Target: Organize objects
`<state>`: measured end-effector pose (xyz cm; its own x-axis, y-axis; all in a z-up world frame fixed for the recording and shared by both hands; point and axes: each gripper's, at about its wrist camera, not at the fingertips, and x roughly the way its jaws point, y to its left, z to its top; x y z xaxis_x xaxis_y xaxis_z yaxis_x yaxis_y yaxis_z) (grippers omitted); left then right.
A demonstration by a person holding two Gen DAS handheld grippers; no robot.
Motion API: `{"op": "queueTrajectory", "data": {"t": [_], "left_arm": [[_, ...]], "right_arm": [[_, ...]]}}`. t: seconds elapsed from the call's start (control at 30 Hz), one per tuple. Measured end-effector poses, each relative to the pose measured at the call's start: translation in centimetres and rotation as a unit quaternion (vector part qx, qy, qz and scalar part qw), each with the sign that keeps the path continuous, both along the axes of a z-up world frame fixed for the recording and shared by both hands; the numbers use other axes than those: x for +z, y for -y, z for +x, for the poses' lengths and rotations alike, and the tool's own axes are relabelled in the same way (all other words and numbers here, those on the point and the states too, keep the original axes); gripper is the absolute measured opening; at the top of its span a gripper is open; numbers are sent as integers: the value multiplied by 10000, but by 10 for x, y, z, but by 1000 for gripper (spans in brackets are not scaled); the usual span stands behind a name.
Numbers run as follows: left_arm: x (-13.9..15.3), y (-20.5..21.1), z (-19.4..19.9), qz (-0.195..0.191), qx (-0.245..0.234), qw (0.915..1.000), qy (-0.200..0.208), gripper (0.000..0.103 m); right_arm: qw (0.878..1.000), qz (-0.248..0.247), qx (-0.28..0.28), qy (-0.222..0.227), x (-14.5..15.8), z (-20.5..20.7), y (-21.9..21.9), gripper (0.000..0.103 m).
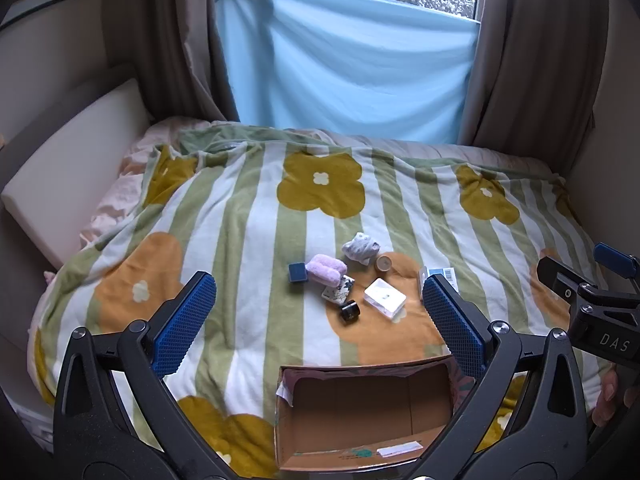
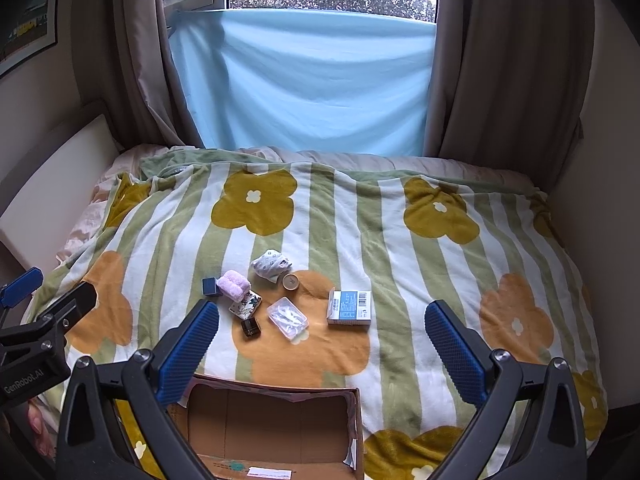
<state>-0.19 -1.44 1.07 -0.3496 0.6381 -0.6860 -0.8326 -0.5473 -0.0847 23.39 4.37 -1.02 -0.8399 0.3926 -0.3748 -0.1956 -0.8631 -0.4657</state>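
Both tools stood wide apart and held nothing: the left gripper (image 1: 316,320) and the right gripper (image 2: 322,348) hovered above the cardboard box (image 2: 276,432) at six o'clock. On the blanket (image 1: 248,216), small items clustered at twelve o'clock from the box: a clear case (image 2: 288,317), a blue-and-white carton (image 2: 349,307), a pink cloth (image 2: 233,285).

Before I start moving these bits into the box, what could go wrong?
1. The small items sit tightly bunched: the black jar touches the patterned tin, which lies against the pink cloth. Open fingers closing on one would likely nudge its neighbours.
2. The soft blanket gives underneath, so the flat clear case may sink instead of lifting cleanly.
3. The round wooden lid could roll if bumped.
4. The cardboard box lies just under both grippers and might get knocked.
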Motion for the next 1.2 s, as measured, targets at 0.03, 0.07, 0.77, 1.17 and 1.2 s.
{"op": "queueTrajectory", "data": {"t": [0.03, 0.07, 0.77, 1.17, 1.2], "left_arm": [[0, 1, 1, 2, -1, 10000, 1, 102], [0, 1, 2, 3, -5, 10000, 7, 102], [-1, 0, 4, 8, -80, 10000, 4, 102], [-7, 1, -3, -44, -127, 9999, 56, 102], [-8, -1, -9, -83, -147, 9998, 65, 102]], "right_arm": [[10000, 0, 0, 0, 0, 0, 0, 102], [10000, -7, 1, 10, 0, 0, 0, 102], [9999, -69, -56, 96, 1, 2, -1, 102], [9997, -121, -118, 171, 0, -1, -2, 102], [9996, -139, -146, 189, -1, -2, -1, 102]]}}
